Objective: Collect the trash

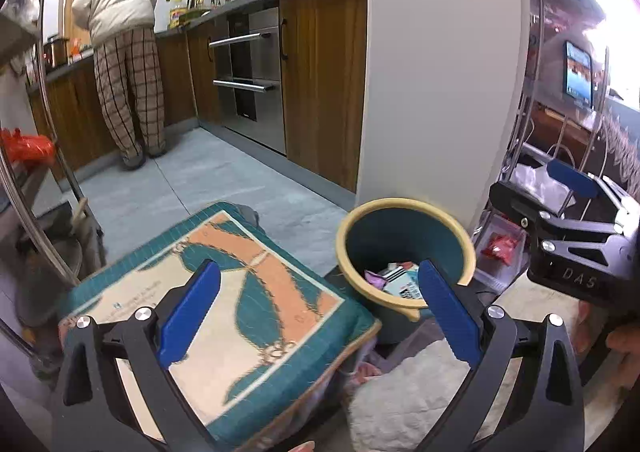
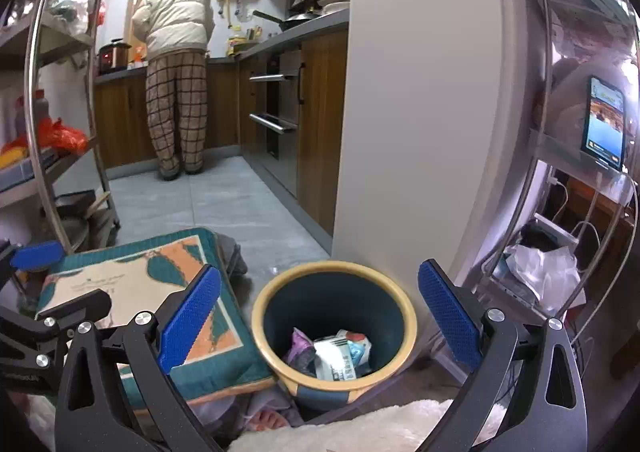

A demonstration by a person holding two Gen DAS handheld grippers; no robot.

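Note:
A round trash bin (image 2: 334, 332) with a yellow rim and dark blue inside stands on the floor by a white wall. It holds several wrappers (image 2: 336, 356), white, blue and purple. It also shows in the left wrist view (image 1: 404, 252). My right gripper (image 2: 320, 316) is open and empty, with the bin between its blue fingers. My left gripper (image 1: 320, 312) is open and empty, over a teal and orange cushion (image 1: 224, 312), left of the bin. The right gripper's body (image 1: 576, 236) shows at the right of the left wrist view.
A person in a cream jacket (image 2: 176, 63) stands at the far kitchen counter. Wooden cabinets and a steel oven (image 2: 276, 111) line the right. Metal shelves (image 2: 60, 155) stand left, a wire rack with a phone (image 2: 604, 123) right. A white fluffy fabric (image 2: 360, 432) lies in front.

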